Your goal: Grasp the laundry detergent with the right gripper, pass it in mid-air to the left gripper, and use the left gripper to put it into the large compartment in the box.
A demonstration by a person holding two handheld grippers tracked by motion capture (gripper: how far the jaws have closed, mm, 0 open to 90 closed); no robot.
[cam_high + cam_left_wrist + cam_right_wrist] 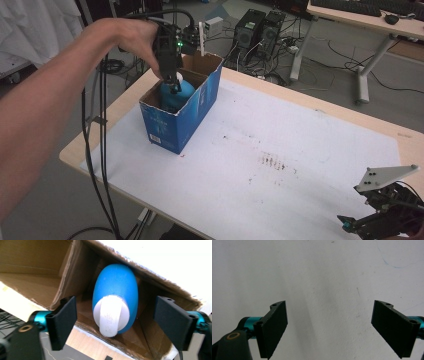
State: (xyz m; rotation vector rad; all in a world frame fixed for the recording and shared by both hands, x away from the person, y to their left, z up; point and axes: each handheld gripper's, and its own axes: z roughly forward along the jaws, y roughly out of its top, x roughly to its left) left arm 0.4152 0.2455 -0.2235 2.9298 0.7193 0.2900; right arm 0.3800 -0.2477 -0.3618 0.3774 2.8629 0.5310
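You can read no text here: the print and small white label on the blue cardboard box (176, 120) are too blurred.

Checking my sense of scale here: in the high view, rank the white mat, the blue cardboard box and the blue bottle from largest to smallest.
1. white mat
2. blue cardboard box, clearly smaller
3. blue bottle, smallest as seen, though it sits partly hidden inside the box

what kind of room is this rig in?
Probably a lab or office workspace: desktop computer towers and loose cables on the floor, and a keyboard on a second desk behind the work table.
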